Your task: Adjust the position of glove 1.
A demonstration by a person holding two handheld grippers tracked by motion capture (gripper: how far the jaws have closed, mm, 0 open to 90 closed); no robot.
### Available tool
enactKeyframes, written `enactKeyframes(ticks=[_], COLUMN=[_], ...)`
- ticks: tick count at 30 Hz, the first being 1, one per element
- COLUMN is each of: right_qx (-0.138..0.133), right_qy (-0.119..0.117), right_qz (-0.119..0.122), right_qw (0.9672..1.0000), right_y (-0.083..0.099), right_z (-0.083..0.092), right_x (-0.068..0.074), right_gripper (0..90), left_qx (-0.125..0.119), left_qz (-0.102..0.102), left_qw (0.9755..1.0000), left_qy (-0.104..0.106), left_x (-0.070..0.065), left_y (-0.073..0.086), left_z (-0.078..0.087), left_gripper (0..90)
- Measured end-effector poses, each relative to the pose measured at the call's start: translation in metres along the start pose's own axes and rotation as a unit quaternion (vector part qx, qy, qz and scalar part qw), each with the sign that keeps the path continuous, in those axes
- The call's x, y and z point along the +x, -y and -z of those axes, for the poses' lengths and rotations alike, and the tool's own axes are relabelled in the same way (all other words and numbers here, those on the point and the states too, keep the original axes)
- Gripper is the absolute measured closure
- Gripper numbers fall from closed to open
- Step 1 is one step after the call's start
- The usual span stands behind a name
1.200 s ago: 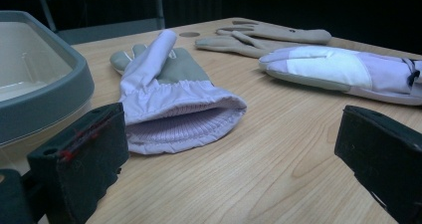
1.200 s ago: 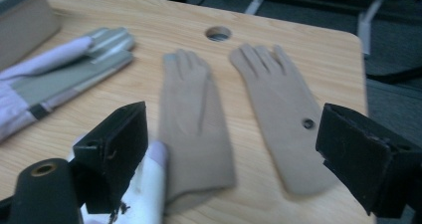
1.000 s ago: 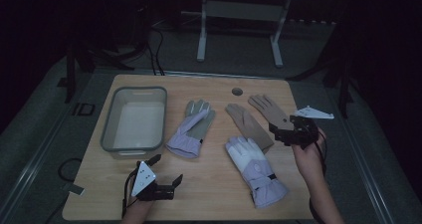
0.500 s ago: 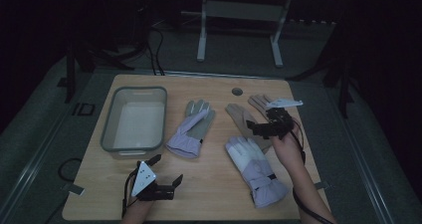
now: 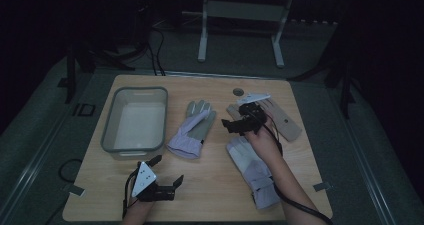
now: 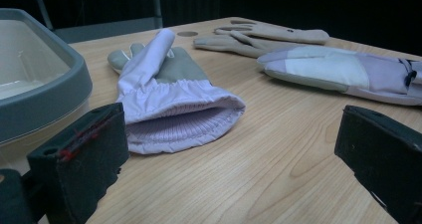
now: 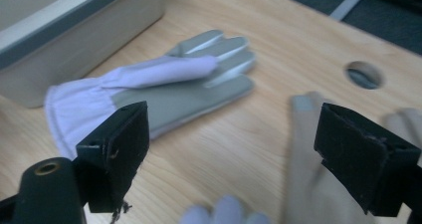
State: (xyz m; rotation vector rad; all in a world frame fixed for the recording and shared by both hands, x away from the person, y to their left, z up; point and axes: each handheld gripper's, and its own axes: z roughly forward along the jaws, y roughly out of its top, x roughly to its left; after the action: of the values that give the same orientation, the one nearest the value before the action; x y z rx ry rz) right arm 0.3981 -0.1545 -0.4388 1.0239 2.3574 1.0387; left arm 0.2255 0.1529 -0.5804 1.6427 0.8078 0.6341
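Note:
A lilac-and-grey glove (image 5: 192,130) lies palm up in the middle of the table, its cuff toward me (image 6: 169,94) (image 7: 174,84). A second lilac glove (image 5: 252,165) lies at the right under the person's right forearm (image 6: 338,69). Two tan gloves (image 5: 282,119) (image 6: 268,35) lie behind it. My right gripper (image 5: 239,120) (image 7: 234,154) hovers open over the near tan glove (image 7: 308,154), jaws pointing left at the middle glove. My left gripper (image 5: 166,171) (image 6: 229,159) rests open near the front edge, facing the middle glove's cuff, nothing between its jaws.
A grey-rimmed empty tray (image 5: 112,116) (image 6: 59,84) (image 7: 74,30) stands at the table's left. A round hole (image 5: 238,91) (image 7: 365,74) sits in the tabletop at the back. Dark floor, cables and a white stand lie beyond the far edge.
My right gripper has travelled left from the table's right edge, across the tan gloves, toward the middle. The left gripper has stayed where it was.

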Motion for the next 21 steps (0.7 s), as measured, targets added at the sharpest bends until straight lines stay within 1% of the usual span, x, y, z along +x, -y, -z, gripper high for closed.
enactKeyframes(ticks=[1,2,3,4,5,6,7,8,9,11,12,13,14,16,17,18,19,20,21], right_qx=[0.0,0.005,0.011,0.013,0.013,0.013,0.013,0.013,0.016,0.023,0.024,0.034,0.034,0.039,0.043,0.046,0.052,0.052,0.055], right_qy=[0.0,-0.004,-0.013,-0.019,-0.023,-0.023,-0.033,-0.038,-0.038,-0.041,-0.041,-0.045,-0.045,-0.042,-0.044,-0.044,-0.046,-0.046,-0.044], right_qz=[0.0,-0.001,-0.001,-0.004,-0.009,-0.009,-0.01,-0.012,-0.013,-0.006,-0.007,-0.011,-0.011,-0.006,-0.005,-0.002,-0.003,-0.003,-0.007], right_qw=[1.0,1.0,0.9999,0.9997,0.9996,0.9996,0.9993,0.9991,0.9991,0.9989,0.9988,0.9983,0.9983,0.9983,0.9981,0.998,0.9976,0.9976,0.9975], right_y=[0.0,-0.002,-0.006,-0.007,-0.009,-0.009,-0.011,-0.012,-0.014,-0.018,-0.019,-0.023,-0.023,-0.026,-0.029,-0.031,-0.035,-0.035,-0.036], right_z=[0.0,-0.005,-0.012,-0.017,-0.021,-0.021,-0.026,-0.029,-0.035,-0.044,-0.049,-0.058,-0.058,-0.066,-0.071,-0.077,-0.087,-0.087,-0.091], right_x=[0.0,0.003,0.009,0.011,0.013,0.013,0.016,0.018,0.021,0.027,0.029,0.034,0.034,0.04,0.042,0.046,0.051,0.051,0.054], right_gripper=[14.1,14.1,14.0,14.0,14.0,14.0,13.9,14.0,14.0,14.0,14.2,14.6,14.6,14.6,14.6,14.6,14.6,14.6,14.7], left_qx=[0.0,0.0,0.0,0.0,0.0,0.0,0.0,0.0,0.001,0.0,0.001,0.001,0.001,0.001,0.0,0.0,0.001,0.001,0.002], left_qz=[0.0,0.0,0.0,0.0,-0.001,-0.001,-0.001,-0.001,-0.001,-0.002,-0.002,-0.002,-0.002,-0.001,0.0,0.001,0.0,0.0,0.0], left_qw=[1.0,1.0,1.0,1.0,1.0,1.0,1.0,1.0,1.0,1.0,1.0,1.0,1.0,1.0,1.0,1.0,1.0,1.0,1.0], left_qy=[0.0,0.0,0.001,0.001,0.001,0.001,0.001,0.001,0.002,0.002,0.002,0.003,0.003,0.003,0.004,0.004,0.005,0.005,0.005], left_x=[0.0,0.0,0.0,0.0,0.0,0.0,0.0,0.0,0.0,0.0,0.0,0.0,0.001,0.001,0.001,0.0,0.001,0.001,0.001], left_y=[0.0,0.0,0.0,0.0,0.0,0.0,0.0,0.0,0.0,0.0,0.0,0.0,0.0,0.0,0.0,0.0,0.0,0.0,0.0], left_z=[0.0,0.0,0.0,0.0,0.0,0.0,0.0,0.0,0.0,0.0,0.0,0.0,0.0,0.0,-0.001,-0.001,0.0,0.0,-0.001], left_gripper=[0.6,0.6,0.6,0.6,0.6,0.6,0.6,0.6,0.6,0.6,0.6,0.6,0.6,0.6,0.6,0.6,0.6,0.6,0.6])
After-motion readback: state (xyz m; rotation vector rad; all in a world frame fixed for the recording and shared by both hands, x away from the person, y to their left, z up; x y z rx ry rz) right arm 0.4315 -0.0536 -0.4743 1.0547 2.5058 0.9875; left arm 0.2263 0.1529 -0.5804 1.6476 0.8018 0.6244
